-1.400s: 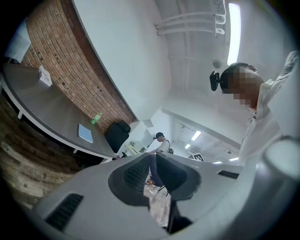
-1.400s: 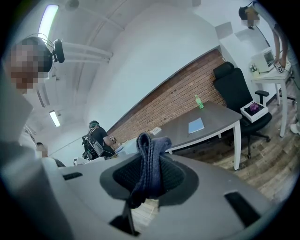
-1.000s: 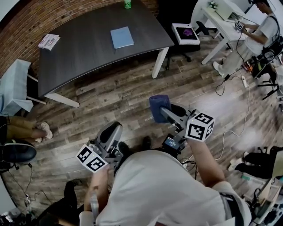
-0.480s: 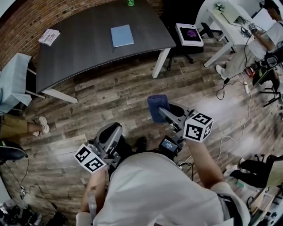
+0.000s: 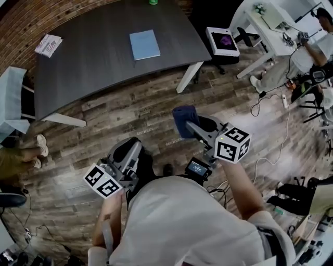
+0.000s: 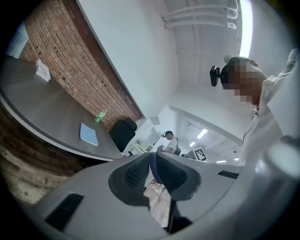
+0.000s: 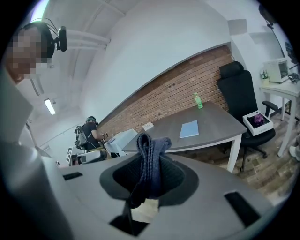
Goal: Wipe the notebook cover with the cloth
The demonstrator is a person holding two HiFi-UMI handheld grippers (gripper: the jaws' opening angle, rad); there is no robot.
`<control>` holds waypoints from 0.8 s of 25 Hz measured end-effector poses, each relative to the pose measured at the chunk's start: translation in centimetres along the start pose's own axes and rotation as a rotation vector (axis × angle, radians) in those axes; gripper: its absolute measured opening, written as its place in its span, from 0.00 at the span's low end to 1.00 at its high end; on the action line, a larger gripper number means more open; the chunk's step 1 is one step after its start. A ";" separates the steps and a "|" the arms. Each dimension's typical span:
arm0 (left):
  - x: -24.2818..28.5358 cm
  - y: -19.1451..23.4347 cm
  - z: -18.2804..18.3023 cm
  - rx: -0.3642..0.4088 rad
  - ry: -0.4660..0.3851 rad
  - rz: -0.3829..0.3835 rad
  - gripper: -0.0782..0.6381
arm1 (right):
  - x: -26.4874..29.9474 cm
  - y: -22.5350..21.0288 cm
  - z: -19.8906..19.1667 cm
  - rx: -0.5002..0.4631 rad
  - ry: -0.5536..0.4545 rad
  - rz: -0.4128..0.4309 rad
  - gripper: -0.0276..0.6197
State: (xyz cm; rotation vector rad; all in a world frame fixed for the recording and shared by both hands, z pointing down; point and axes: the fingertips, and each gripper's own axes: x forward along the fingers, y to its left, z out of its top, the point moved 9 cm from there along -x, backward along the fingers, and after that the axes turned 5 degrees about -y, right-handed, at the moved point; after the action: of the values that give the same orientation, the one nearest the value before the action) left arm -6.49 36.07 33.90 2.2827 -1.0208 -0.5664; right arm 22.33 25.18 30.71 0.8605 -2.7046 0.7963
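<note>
Cloth (image 7: 151, 161): dark blue, bunched, clamped between the pads of right gripper (image 5: 191, 126), wad poking out past the tips. Probably gripped that way to leave a soft face forward for the wipe.

Left gripper (image 5: 130, 148): jaws at a narrow slit, nothing between, only wood floor (image 5: 130, 109) through the gap. Held low by the waist, likely kept spare for pinning the book down.

Notebook (image 5: 144, 44): light blue, closed, flat near the middle of dark table (image 5: 93, 62), well apart from both grippers, floor between. Reads as approach phase, no wiping yet. Lies away from the edges, so suits a one-handed wipe, but may slide on the smooth top without a hold.

Also on the table: green bottle (image 5: 151, 2) at far edge, leaflet (image 5: 48, 45) near left corner, both clear of the notebook. White box (image 5: 210, 36) with a purple item inside, on black chair (image 7: 236, 89) beside the table.

Writing: none visible on notebook cover. Red print on leaflet too small to read. Marker cubes (image 5: 232, 145): black-and-white square codes only, no text. Small lit screen (image 5: 197, 167) on right gripper, unreadable.
</note>
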 end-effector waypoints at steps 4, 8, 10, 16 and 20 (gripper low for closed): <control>1.3 4.4 3.4 -0.003 0.026 -0.018 0.19 | 4.4 -1.0 2.4 -0.036 0.034 -0.050 0.20; 1.7 8.7 5.9 -0.014 0.053 -0.026 0.18 | 8.3 -1.6 4.5 -0.089 0.071 -0.097 0.20; 2.0 10.5 6.9 -0.019 0.056 -0.021 0.18 | 9.9 -1.9 5.5 -0.135 0.096 -0.121 0.20; 3.1 14.1 8.8 -0.016 0.064 -0.010 0.18 | 13.9 -3.3 8.2 -0.286 0.192 -0.177 0.20; 3.9 16.0 9.4 -0.025 0.063 0.017 0.18 | 16.6 -4.5 9.0 -0.344 0.251 -0.172 0.20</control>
State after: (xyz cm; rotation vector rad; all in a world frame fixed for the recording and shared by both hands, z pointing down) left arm -17.99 21.24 36.65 2.2535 -0.9963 -0.4951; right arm 11.26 9.17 30.67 0.8335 -2.4077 0.3598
